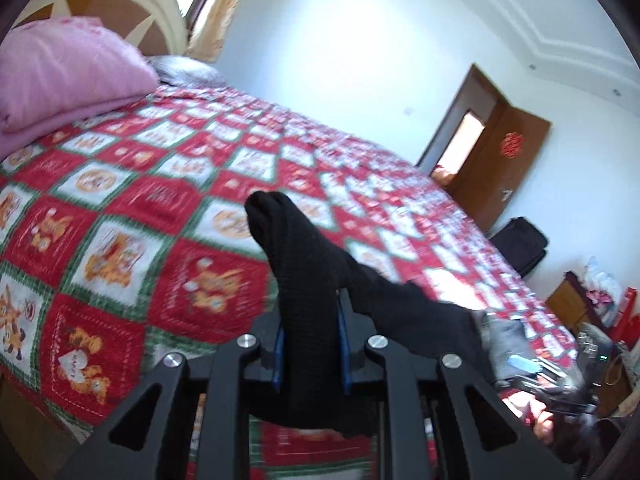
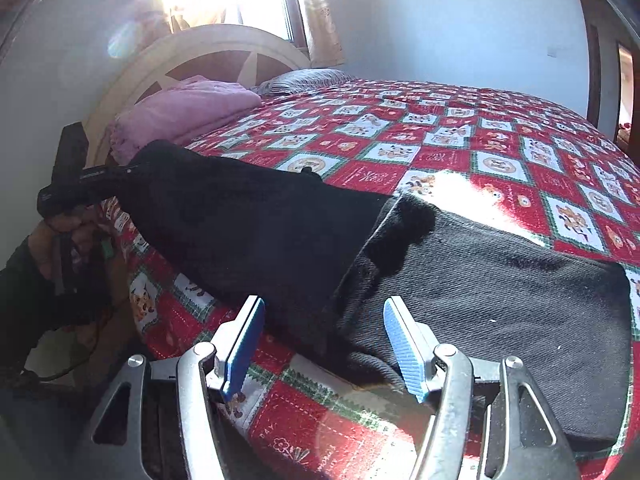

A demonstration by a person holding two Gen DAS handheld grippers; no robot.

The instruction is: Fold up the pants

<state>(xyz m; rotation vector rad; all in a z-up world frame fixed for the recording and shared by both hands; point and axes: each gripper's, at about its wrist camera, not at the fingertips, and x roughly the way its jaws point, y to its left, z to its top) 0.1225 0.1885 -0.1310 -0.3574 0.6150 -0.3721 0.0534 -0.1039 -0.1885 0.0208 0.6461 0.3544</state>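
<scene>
The black pants (image 2: 460,272) lie on the red patchwork bedspread (image 2: 480,152) near its front edge. One black leg (image 2: 240,216) is stretched up and to the left. My left gripper (image 1: 311,356) is shut on that leg's end (image 1: 304,280), which bunches between the blue pads and sticks up above them. The left gripper also shows in the right wrist view (image 2: 100,178), at the far left, holding the leg off the bed. My right gripper (image 2: 324,340) is open and empty, its blue pads (image 2: 404,344) just over the near edge of the pants.
A pink folded quilt (image 1: 68,76) and a grey pillow (image 1: 188,70) lie at the cream headboard (image 2: 208,48). A brown door (image 1: 504,160), a dark suitcase (image 1: 520,244) and cluttered furniture (image 1: 592,300) stand past the bed's far side.
</scene>
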